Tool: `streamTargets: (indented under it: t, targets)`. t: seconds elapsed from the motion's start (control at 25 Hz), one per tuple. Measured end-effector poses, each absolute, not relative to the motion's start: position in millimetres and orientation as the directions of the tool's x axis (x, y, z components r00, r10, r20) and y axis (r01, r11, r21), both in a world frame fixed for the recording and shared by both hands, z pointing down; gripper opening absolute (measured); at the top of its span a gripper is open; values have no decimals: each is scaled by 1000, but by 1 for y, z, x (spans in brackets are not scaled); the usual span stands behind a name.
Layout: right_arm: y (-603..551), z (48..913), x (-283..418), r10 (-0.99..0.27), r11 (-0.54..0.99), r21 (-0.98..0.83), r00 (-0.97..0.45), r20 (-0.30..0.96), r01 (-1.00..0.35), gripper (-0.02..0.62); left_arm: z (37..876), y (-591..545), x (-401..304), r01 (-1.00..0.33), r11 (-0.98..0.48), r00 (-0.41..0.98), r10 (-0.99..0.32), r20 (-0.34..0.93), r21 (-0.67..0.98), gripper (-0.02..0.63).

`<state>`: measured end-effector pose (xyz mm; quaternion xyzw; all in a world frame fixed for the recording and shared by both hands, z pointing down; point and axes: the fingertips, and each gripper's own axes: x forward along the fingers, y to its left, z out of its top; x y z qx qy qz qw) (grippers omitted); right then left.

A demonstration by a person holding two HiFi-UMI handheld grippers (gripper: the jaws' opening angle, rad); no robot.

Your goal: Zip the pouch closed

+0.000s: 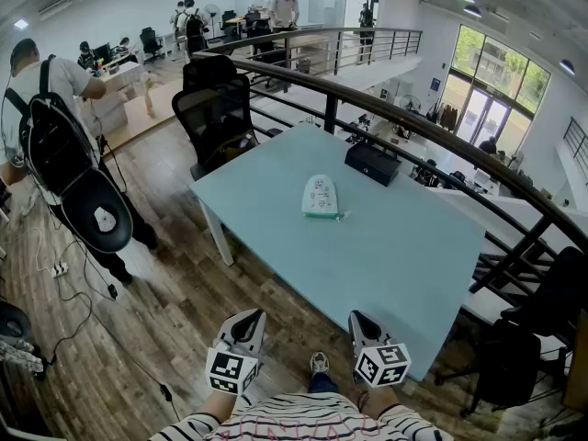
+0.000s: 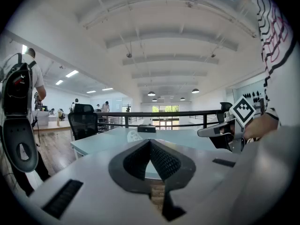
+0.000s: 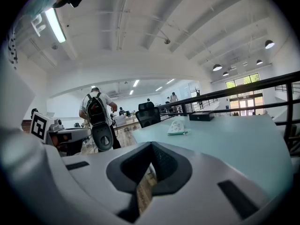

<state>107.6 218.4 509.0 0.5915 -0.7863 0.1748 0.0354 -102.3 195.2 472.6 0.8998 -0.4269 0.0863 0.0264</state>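
Observation:
A small white pouch with a teal edge lies flat near the middle of the pale blue table. It also shows far off in the left gripper view as the pouch and in the right gripper view as the pouch. My left gripper and right gripper hang side by side off the table's near edge, above the wooden floor, well short of the pouch. Both are shut with nothing between the jaws, as seen at the left gripper and the right gripper.
A black box sits on the table's far side by a curved black railing. A black office chair stands at the table's far left corner. A person with a black backpack stands on the wooden floor to the left.

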Motion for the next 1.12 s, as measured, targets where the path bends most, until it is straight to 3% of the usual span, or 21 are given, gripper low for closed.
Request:
streamTargets:
  t: [0.8, 0.84, 0.96, 1.12]
  targets:
    - [130, 510, 147, -904, 298, -187, -340, 260, -936, 34, 480, 124, -36, -747, -665, 653, -734, 187, -4, 28]
    - [122, 511, 150, -902, 303, -187, -345, 260, -934, 41, 480, 116, -31, -746, -666, 654, -733, 186, 0, 28]
    - [99, 510, 160, -893, 321, -188, -363, 266, -928, 149, 479, 96, -18, -750, -661, 650, -736, 189, 3, 28]
    - [73, 512, 176, -874, 348, -184, -389, 289, -919, 150, 479, 72, 4, -758, -651, 644, -741, 187, 29, 61]
